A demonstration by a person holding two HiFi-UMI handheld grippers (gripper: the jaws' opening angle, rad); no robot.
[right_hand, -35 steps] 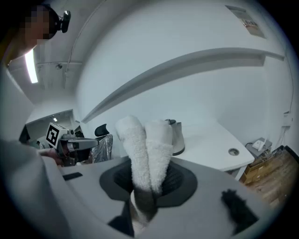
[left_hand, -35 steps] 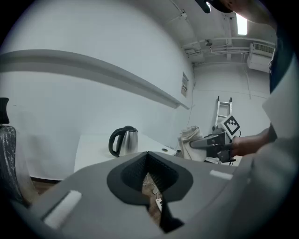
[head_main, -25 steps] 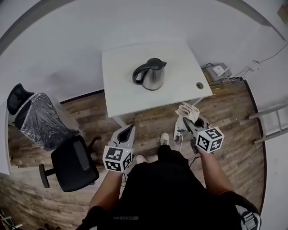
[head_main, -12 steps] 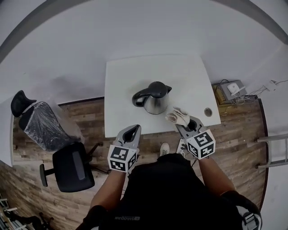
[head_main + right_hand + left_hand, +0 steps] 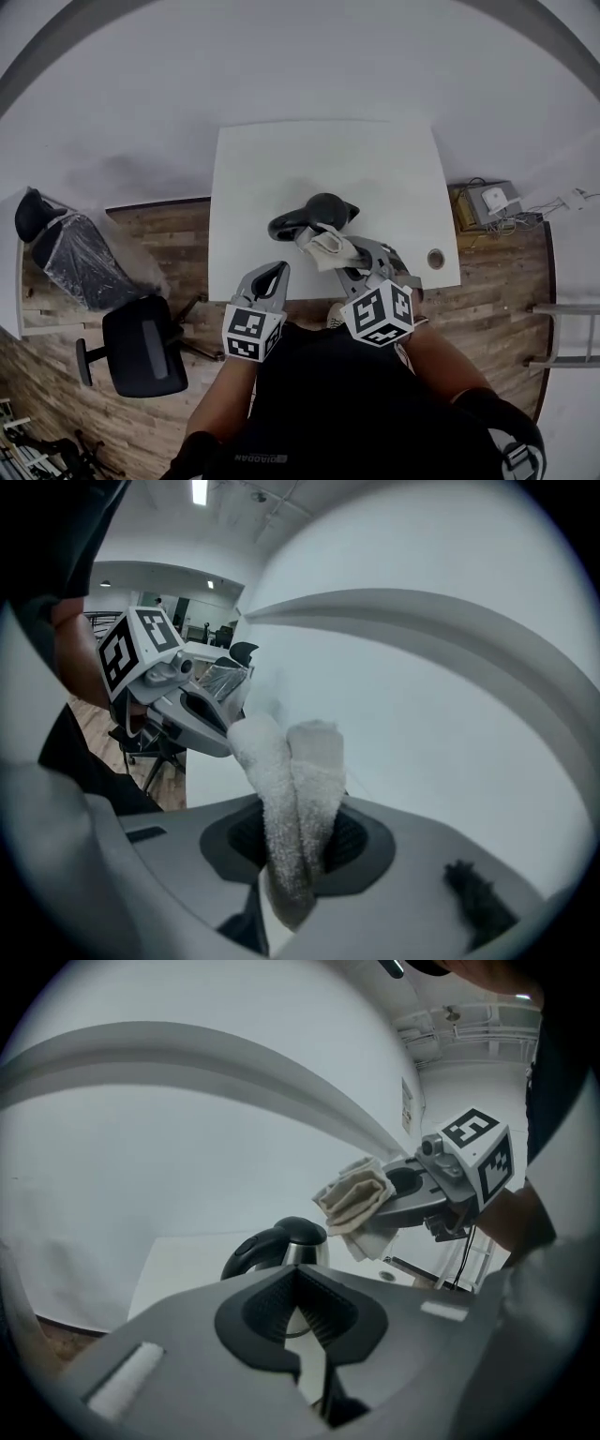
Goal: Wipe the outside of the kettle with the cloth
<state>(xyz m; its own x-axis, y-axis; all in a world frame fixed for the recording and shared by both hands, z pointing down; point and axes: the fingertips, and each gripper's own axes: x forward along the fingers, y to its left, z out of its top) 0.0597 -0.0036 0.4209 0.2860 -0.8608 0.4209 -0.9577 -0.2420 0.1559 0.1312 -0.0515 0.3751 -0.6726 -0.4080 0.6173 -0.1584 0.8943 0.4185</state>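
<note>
Pinching the folded cloth (image 5: 328, 246) between its 2 jaws, the right gripper (image 5: 300, 836) holds it at the near side of the kettle (image 5: 319, 211); whether cloth and metal touch I cannot tell. The kettle stands upright near the middle of the front edge of the table (image 5: 281, 159), handle toward the left edge. The left gripper (image 5: 298, 1274) hangs just off that front edge, jaws pressed together on nothing. Judging from this, the wipe is about to begin. It would go best with the cloth's broad fold laid flat on the wall and swept round the body under light pressure, so the kettle does not slide.
</note>
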